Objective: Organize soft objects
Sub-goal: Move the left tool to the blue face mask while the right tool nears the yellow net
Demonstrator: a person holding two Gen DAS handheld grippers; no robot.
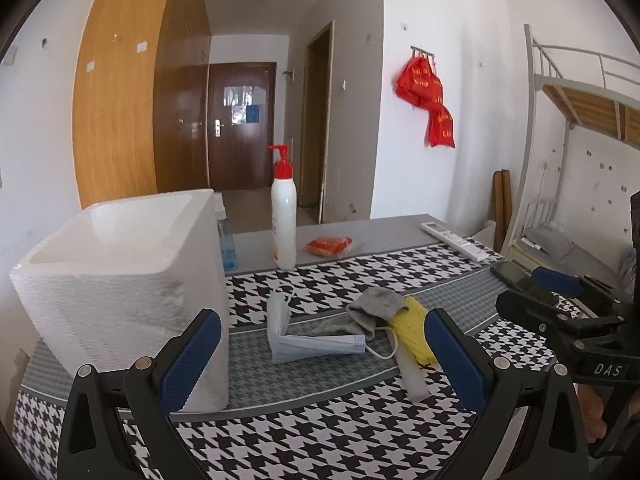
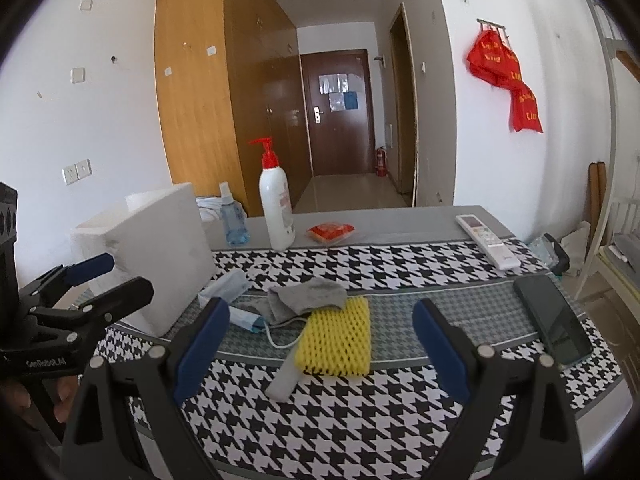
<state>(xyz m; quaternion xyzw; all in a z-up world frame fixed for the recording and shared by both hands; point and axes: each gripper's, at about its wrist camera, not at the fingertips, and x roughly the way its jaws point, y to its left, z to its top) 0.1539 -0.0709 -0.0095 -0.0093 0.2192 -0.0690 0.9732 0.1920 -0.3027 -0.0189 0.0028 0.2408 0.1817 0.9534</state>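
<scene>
Several soft items lie together on the houndstooth tablecloth: a folded blue face mask (image 1: 312,344) (image 2: 224,288), a grey sock (image 1: 376,308) (image 2: 308,296), a yellow foam net (image 1: 414,332) (image 2: 336,340) and a white foam strip (image 1: 412,376) (image 2: 284,380) partly under the net. A white foam box (image 1: 120,280) (image 2: 152,256) stands to their left. My left gripper (image 1: 320,340) is open, low over the cloth, facing the mask. My right gripper (image 2: 322,320) is open too, facing the yellow net. Neither one holds anything.
At the back of the table stand a white pump bottle (image 2: 276,208) and a blue spray bottle (image 2: 232,220), with a red packet (image 2: 330,232) beside them. A remote (image 2: 486,240) and a dark phone (image 2: 556,324) lie at the right. A bunk bed frame (image 1: 580,92) stands beyond.
</scene>
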